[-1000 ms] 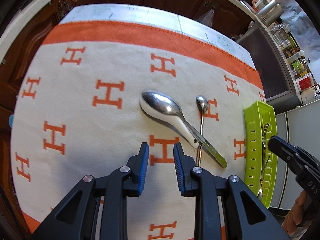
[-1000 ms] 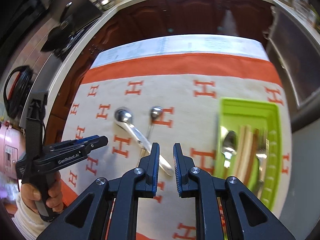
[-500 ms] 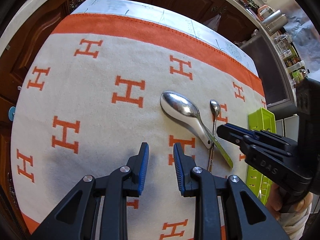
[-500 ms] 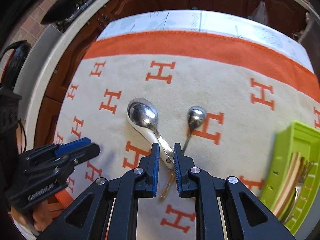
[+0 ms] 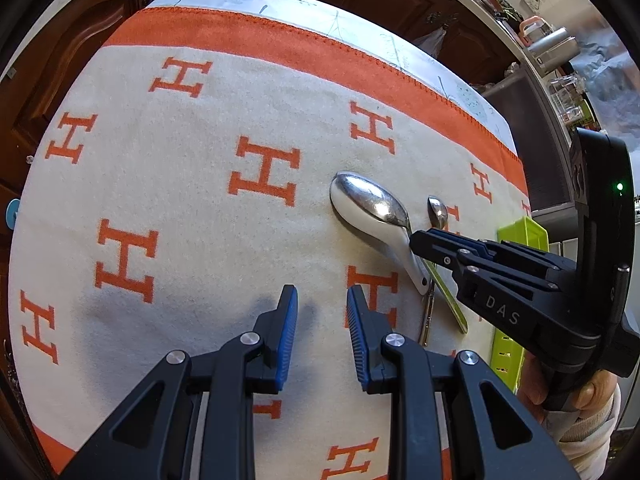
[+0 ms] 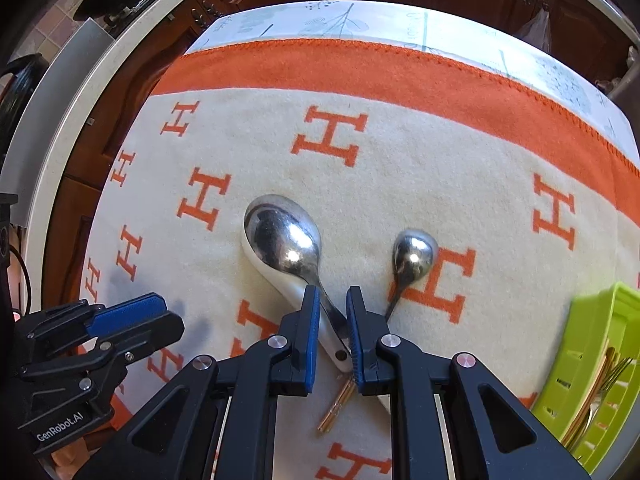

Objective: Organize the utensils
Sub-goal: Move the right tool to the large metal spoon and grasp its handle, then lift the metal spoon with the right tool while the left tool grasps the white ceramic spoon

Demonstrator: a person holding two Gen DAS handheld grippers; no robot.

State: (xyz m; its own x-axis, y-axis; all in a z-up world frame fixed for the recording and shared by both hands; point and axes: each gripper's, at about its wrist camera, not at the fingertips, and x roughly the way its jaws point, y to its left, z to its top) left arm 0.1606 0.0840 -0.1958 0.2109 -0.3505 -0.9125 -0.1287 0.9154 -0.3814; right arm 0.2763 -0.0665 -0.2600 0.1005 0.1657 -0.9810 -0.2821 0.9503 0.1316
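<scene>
The right hand-held gripper point(image 6: 333, 334) straddles the big spoon point(image 6: 284, 240) at its handle, fingers spread, not yet pinching, likely to lift it into the tray point(image 6: 592, 364). The left hand-held gripper point(image 5: 322, 336) hovers spread over the cloth point(image 5: 180, 184), unused.

Lying mid-frame on the blanket point(image 6: 400, 168): large spoon point(image 6: 284, 236) stacked on a ladle point(image 6: 276, 276), small spoon point(image 6: 412, 256) just to the right, handles crossing lower centre. Sitting at the right edge: tray point(image 6: 592, 328) holding cutlery point(image 6: 592, 408). Covering the table point(image 6: 360, 20).
</scene>
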